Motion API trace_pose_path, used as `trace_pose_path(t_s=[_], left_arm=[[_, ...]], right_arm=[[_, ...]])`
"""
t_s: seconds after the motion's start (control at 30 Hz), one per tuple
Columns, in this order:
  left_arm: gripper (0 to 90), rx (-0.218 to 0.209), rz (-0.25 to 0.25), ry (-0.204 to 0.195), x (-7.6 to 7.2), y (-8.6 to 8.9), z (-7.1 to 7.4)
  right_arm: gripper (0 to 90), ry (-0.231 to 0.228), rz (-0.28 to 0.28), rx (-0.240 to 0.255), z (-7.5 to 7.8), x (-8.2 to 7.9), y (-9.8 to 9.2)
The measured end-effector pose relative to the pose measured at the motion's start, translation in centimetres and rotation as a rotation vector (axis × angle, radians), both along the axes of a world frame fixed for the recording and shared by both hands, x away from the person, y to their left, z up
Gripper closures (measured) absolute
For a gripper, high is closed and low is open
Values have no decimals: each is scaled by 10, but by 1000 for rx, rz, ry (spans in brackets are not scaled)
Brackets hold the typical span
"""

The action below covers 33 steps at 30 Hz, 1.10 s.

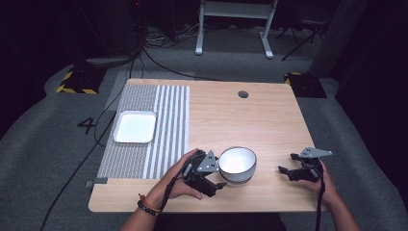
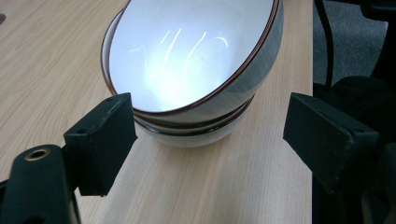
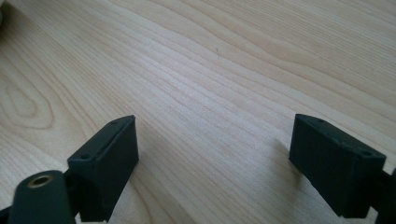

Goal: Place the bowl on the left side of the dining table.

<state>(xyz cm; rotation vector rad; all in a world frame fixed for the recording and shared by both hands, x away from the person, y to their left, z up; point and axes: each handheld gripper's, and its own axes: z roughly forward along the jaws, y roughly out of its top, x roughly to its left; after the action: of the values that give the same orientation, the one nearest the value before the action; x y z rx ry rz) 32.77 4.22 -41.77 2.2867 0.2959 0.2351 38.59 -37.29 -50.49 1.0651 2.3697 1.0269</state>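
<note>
Stack of bowls (image 1: 237, 165) sits near the front edge of the table (image 1: 269, 125), roughly centre, at about 6 o'clock from the round hole (image 1: 243, 94) at the back. In the left gripper view it reads as two, maybe three, nested bowls (image 2: 196, 70): white glazed inside, thin brown rim lines, top one tilted a bit in the one below.

Left gripper (image 1: 214, 184) is at the stack's 8 o'clock, just beside it, jaws spread wide, nothing held. Its own view shows one jaw close against the lower rim on the left, the other well clear on the right; can't tell if the near jaw actually touches. Right gripper (image 1: 287, 163) is well apart at the stack's 3 o'clock, jaws also apart and empty, over bare wood (image 3: 205, 93).

White square tray (image 1: 135, 126) lies on the striped mat (image 1: 163, 130) at 10 o'clock from the bowls, empty.

Handling guess: glazed ceramic, so stiff, fairly heavy as a stack, slick, and it chips or breaks if dropped or knocked. Curved outer wall gives the jaws little to hold, likely to squirt out. Best hold looks like pinching the rim, one jaw inside, one outside, near side of the top bowl. Taking just the top bowl means the lower ones may drag or rattle; the tilt suggests it sits loose. Lift straight up, slowly.
</note>
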Motion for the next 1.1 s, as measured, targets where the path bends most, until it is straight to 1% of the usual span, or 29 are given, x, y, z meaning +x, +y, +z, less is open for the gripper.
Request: trace_pose_path(t_s=[0.03, 0.13, 0.17, 0.2, 0.23, 0.27, 0.3, 0.33, 0.4, 0.43, 0.53, 0.57, 0.6, 0.63, 0.67, 0.7, 0.77, 0.8, 0.87, 0.97, 1.1], left_arm=[[170, 6, -9, 0, 0, -4, 0], [171, 8, -23, -3, 0, -8, -1], [167, 16, -21, -4, 0, -9, 0], [157, 16, -20, -15, 0, -11, 0], [157, 14, -16, -12, 1, -12, 0], [160, 18, -22, -10, 1, -12, 1], [166, 15, -23, -6, 2, -12, 1], [176, 9, -31, -11, 2, -12, 2], [175, 7, -31, -16, 2, -14, 2], [175, 5, -31, -10, 1, -15, 2], [179, 3, -60, -18, 1, -20, 2], [179, 3, -66, -9, 1, -21, 2], [179, 11, -74, -10, 2, -23, 3], [179, 4, -76, -11, 1, -25, 2], [181, 13, -80, -9, 2, -27, 2], [182, 8, -86, -14, 3, -29, 1], [185, 8, -96, 6, 4, -32, 0], [185, 13, -105, 3, 5, -33, 0], [189, 14, -107, 10, 7, -35, -2], [193, 15, -109, 33, 9, -39, -5], [199, 13, -116, 45, 10, -41, -8]], right_arm=[[157, 2, -2, 1, 0, 0, 0], [157, 1, -1, 1, 0, 0, 0], [157, 1, -1, 0, 0, 0, 0], [157, 1, -2, 1, 0, 0, 0], [157, 0, 0, 1, 0, 0, 0], [157, 0, -4, 1, 0, 0, 0], [157, 1, -2, 0, 0, 0, 0], [157, 1, 0, 0, 0, 0, 0], [157, 1, -1, 0, 0, 0, 0], [157, 0, -1, 1, 0, 0, 0], [157, 1, -2, 0, 0, 0, 0], [157, 2, -3, 1, 0, 0, 0], [157, 2, -3, 1, 0, 0, 0], [157, 1, -2, 0, 0, 0, 0], [157, 2, -2, 1, 0, 0, 0], [157, 1, -1, 1, 0, 0, 0], [157, 1, -2, 1, 0, 0, 0], [157, 2, -3, 2, 0, 0, 0], [157, 1, -5, 2, 0, 0, 0], [157, 1, -2, 2, 0, 0, 0], [157, 1, -2, 0, 0, 0, 0]])
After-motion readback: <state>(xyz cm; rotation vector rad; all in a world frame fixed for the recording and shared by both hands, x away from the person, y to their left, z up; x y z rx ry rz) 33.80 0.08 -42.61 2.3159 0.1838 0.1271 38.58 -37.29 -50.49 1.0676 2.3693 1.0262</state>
